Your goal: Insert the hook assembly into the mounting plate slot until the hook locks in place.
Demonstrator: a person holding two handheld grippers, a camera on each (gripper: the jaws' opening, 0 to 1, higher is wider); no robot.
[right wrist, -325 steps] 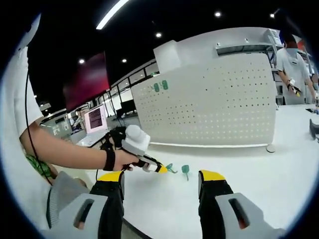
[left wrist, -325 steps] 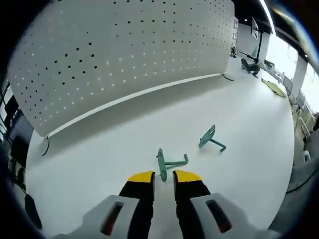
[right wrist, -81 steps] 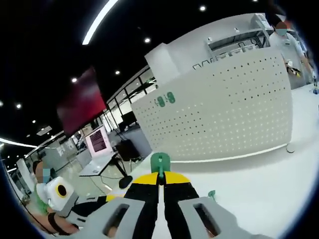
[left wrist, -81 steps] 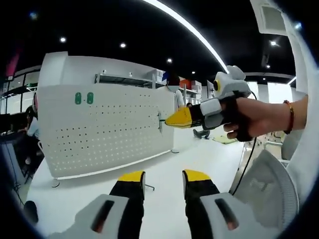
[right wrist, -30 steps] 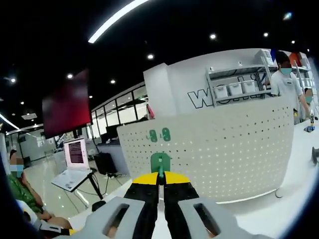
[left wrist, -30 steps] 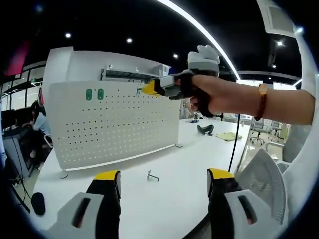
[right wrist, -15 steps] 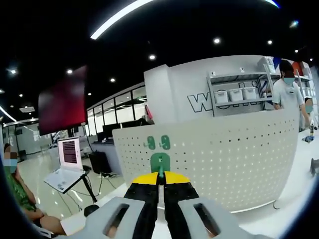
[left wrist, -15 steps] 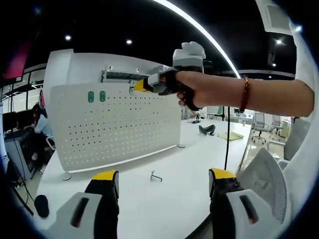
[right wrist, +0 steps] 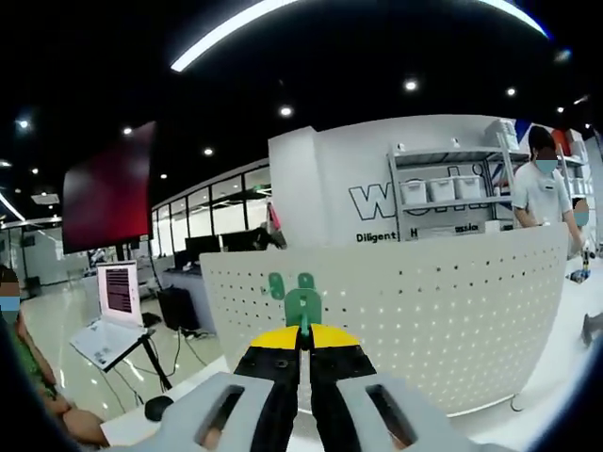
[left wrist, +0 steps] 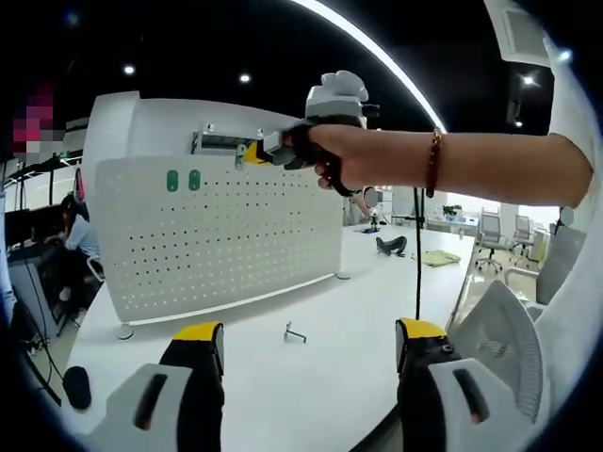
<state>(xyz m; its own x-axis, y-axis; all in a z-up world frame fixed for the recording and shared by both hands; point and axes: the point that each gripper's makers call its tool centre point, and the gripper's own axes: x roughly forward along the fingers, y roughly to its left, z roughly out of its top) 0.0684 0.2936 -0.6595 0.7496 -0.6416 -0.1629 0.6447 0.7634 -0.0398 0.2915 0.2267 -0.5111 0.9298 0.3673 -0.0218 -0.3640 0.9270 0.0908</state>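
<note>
Right tool (right wrist: 301, 341), clamped on flat green hook (right wrist: 302, 307), has neared perforated white panel (right wrist: 424, 292); left tool (left wrist: 306, 341) apart.

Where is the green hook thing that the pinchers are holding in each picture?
Left gripper view: the right gripper shows near the top of the white pegboard panel; the hook is too small to tell there.
Right gripper view: the green plastic hook stands low in the middle, pinched between the shut jaws.
Shared landmark: the two green plates already on the pegboard.
</note>
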